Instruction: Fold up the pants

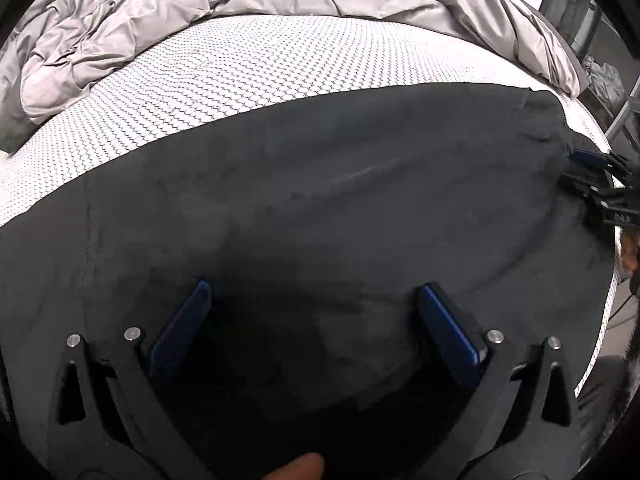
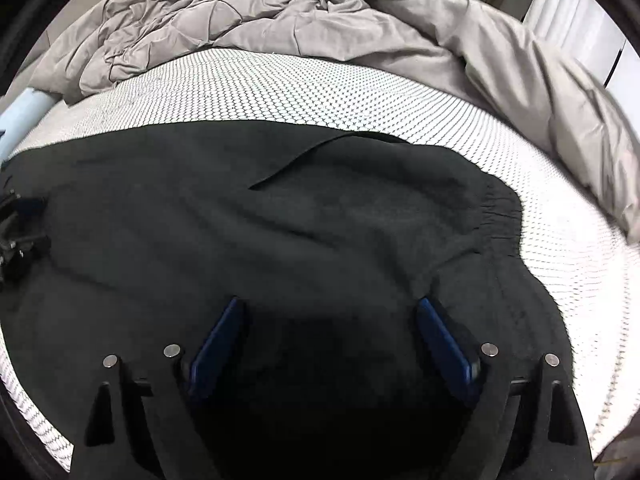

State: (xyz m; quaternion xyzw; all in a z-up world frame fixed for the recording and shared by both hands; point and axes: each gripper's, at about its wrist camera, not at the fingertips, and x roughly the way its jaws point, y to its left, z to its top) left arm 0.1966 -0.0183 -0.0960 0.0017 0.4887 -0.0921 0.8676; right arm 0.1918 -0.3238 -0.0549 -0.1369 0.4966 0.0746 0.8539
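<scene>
Lying flat across the honeycomb-patterned mattress (image 2: 320,88), the soft dark pants (image 2: 280,232) show a gathered elastic waistband at right; left tool (image 1: 314,292) and right tool (image 2: 330,306) hover released above, crumpled grey duvet (image 1: 132,28) behind

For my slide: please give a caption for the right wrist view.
Open right hand-held gripper over dark pants spread on a mattress.

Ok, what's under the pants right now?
The black pants lie spread on the white patterned mattress, which shows bare beyond them up to the grey comforter. Anything else beneath the pants is covered and can't be seen.
</scene>
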